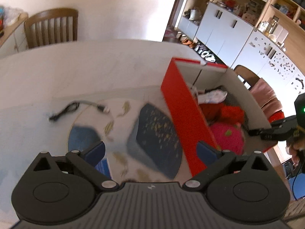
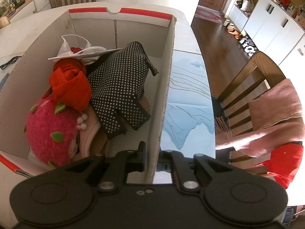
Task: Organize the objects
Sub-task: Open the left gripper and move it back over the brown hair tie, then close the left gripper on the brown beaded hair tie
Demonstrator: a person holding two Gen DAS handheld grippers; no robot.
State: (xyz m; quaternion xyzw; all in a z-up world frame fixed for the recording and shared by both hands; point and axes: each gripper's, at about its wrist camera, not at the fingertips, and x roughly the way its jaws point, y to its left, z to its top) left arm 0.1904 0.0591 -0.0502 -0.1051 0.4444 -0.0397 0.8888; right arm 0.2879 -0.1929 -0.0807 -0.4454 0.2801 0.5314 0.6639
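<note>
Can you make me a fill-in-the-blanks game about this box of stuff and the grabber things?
1. The right gripper is clamped on the box's cardboard ____.
2. The fuzzy toy with green spots is ____.
3. The left gripper's jaws are wide ____, holding nothing.
4. The black cable lies on the table, ____ the box.

Missing words: wall; pink; open; outside
</note>
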